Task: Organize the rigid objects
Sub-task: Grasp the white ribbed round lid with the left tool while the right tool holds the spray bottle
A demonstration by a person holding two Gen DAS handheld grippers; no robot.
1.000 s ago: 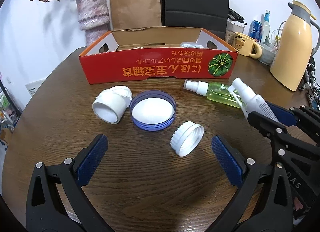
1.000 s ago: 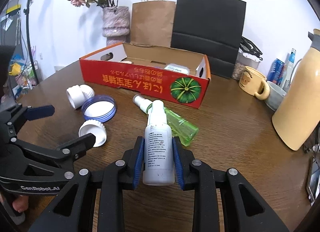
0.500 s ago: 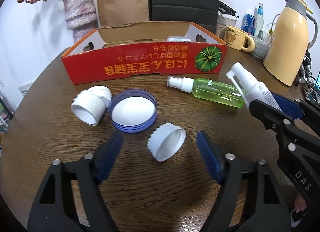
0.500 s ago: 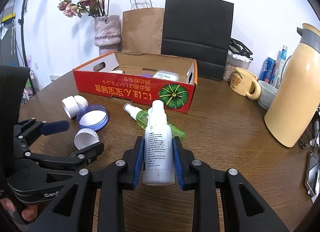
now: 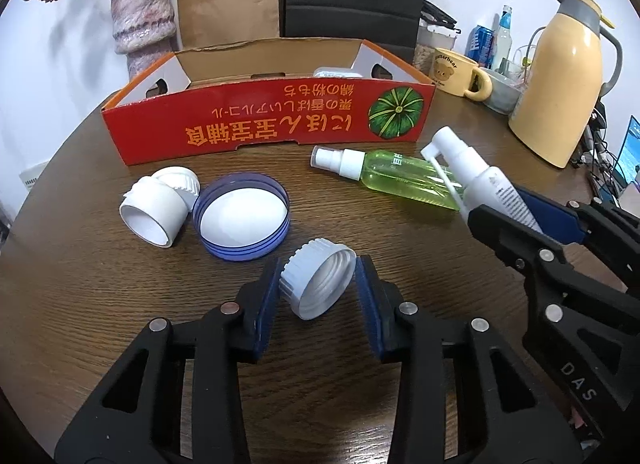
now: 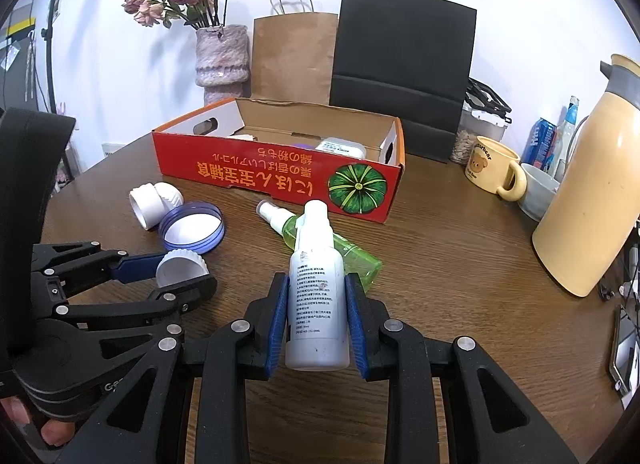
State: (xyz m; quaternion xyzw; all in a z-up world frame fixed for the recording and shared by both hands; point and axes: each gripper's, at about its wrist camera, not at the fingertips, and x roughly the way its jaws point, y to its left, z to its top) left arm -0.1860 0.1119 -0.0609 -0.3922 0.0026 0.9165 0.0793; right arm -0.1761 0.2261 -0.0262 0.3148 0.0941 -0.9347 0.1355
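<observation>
The left tongs [image 5: 318, 284] have closed onto the white cap [image 5: 317, 284].

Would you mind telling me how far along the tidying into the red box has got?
Done: at least one white container lies in the red box. In hand: left gripper clamps the ribbed white cap; right gripper holds the white spray bottle. Left on the table: green spray bottle, blue lid, white cap pair.

On my left-wrist feed, the other gripper's black arm [image 5: 576, 380] reads "DAS". The red cardboard box [image 5: 256, 132] carries orange Japanese lettering, seen upside down. The yellow mug [image 5: 452, 68] says "Butterbear". The white spray bottle [image 6: 318, 296] bears print too small to read.
</observation>
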